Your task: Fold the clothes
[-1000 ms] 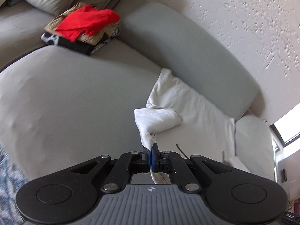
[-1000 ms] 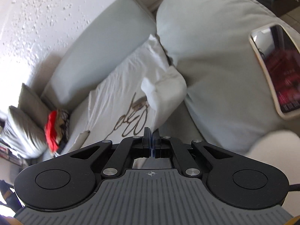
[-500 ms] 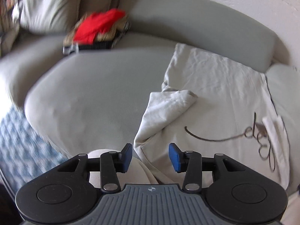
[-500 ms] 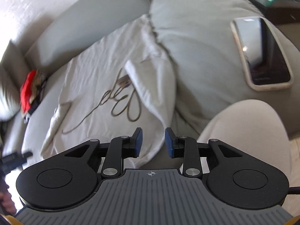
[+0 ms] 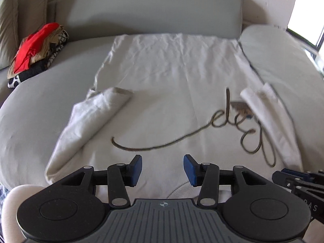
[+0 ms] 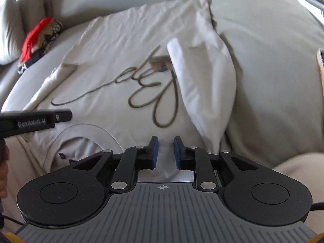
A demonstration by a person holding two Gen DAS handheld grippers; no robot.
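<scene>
You have a grey sofa (image 5: 40, 105) in front of you, its seat cushion carrying everything. A white T-shirt (image 5: 172, 77) lies spread flat across the seat — front up, with a looping script print, both sleeves folded inward onto the body. Its far hem reaches the back cushion (image 5: 158, 12). On the seat well to the left sits a small pile of clothes (image 5: 36, 48) — red on top, tan and black-and-white beneath. A phone (image 6: 320, 64) rests on the padded arm at the right.

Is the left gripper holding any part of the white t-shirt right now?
No. The left gripper has its jaws wide apart above the white t-shirt, with no cloth between them.
</scene>
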